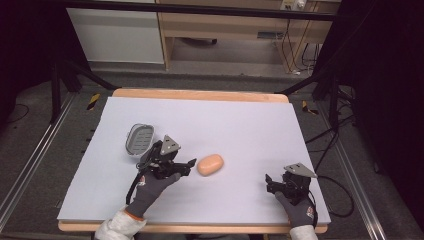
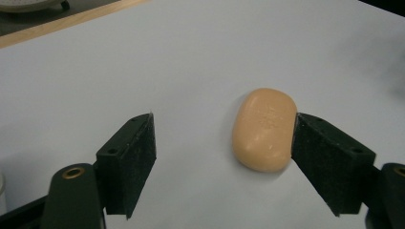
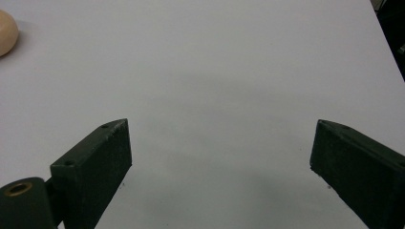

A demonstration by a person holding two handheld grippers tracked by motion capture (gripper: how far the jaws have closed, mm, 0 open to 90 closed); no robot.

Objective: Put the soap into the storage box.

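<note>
A peach-coloured bar of soap [image 1: 210, 164] lies on the white table cover [image 1: 240, 125], left of its middle. My left gripper [image 1: 187, 165] is just left of the soap and points at it. In the left gripper view the soap [image 2: 264, 129] lies flat between the open jaws of the left gripper [image 2: 222, 124], right beside the right-hand pad [image 2: 325, 157] and well apart from the other. My right gripper [image 1: 270, 182] rests near the front right of the table. Its jaws [image 3: 222, 125] are wide open over bare cover, and the soap's edge [image 3: 7, 32] shows far off at the upper left.
A grey oval soap dish [image 1: 139, 139] sits on the cover just behind my left hand, and its rim [image 2: 28, 5] shows in the left gripper view. The wooden table edge [image 1: 200, 94] runs along the back. Cables and stand legs lie on the floor around the table.
</note>
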